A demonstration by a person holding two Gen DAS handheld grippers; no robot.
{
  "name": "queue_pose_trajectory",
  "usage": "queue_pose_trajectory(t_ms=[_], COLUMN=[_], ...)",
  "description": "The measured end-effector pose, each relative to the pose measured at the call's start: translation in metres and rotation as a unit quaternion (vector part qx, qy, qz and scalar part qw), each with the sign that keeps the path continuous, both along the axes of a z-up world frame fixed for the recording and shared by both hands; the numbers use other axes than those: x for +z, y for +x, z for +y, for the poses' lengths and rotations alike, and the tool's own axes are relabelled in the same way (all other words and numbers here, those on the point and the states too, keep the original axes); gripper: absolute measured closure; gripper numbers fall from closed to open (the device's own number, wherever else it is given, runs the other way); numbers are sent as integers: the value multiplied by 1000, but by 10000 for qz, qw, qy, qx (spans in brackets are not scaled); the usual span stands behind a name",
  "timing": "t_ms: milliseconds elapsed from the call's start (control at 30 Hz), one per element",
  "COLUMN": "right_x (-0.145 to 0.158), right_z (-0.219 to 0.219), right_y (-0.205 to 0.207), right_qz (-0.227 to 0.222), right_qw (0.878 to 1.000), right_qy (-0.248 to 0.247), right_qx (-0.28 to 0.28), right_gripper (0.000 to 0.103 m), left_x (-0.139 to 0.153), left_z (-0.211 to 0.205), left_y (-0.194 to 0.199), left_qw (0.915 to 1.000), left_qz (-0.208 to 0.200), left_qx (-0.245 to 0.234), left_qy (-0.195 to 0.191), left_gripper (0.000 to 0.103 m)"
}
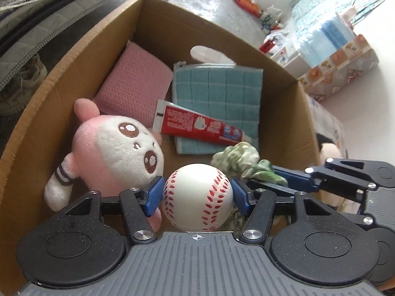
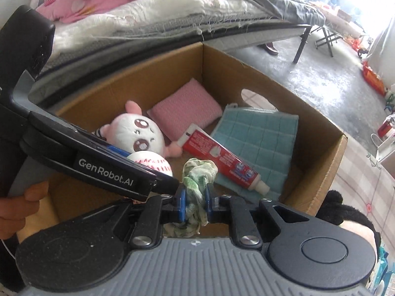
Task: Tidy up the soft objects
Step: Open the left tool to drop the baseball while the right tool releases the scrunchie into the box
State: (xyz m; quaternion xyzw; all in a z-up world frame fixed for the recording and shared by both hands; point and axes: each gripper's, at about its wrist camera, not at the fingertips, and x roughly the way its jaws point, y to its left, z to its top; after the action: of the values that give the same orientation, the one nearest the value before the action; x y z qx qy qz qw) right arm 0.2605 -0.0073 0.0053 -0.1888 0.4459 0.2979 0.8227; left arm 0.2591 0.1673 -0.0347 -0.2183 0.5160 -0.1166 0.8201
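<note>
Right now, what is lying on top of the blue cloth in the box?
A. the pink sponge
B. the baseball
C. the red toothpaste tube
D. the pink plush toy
C: the red toothpaste tube lies slantwise across the blue cloth inside the cardboard box.

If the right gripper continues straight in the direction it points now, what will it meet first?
Probably the toothpaste tube, lying on the blue cloth in the cardboard box. The right gripper, shut on a green scrunchie, points down into the box; depth is unclear.
</note>
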Motion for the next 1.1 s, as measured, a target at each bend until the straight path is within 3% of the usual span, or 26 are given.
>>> queue_pose_trajectory(t_ms=[300,567,667,767,1100], right_x=[-12,-13,-11,-6,6], right_z=[-4,-11,-13,-17,-22], right_y=[6,6,6,6,7], right_qz=[103,127,86,-27,-159], right_qw=[9998,9996,9996,9997,9992], right_qy=[-166,-211,-200,-104,145], right_qx=[-75,-134,-172,-220,-325], right_gripper=[81,79,73,55,55], left_x=[-4,-4,-3,0,17], left_z=[-2,-8,-8,-8,-2], left_y=[1,3,2,0,-10], left_qw=[10000,10000,10000,9999,9985], left_qz=[4,-25,-66,-153,-548], left_qx=[-9,-30,-24,-18,54], left_qy=[5,57,66,75,27], left_gripper=[32,32,29,28,25])
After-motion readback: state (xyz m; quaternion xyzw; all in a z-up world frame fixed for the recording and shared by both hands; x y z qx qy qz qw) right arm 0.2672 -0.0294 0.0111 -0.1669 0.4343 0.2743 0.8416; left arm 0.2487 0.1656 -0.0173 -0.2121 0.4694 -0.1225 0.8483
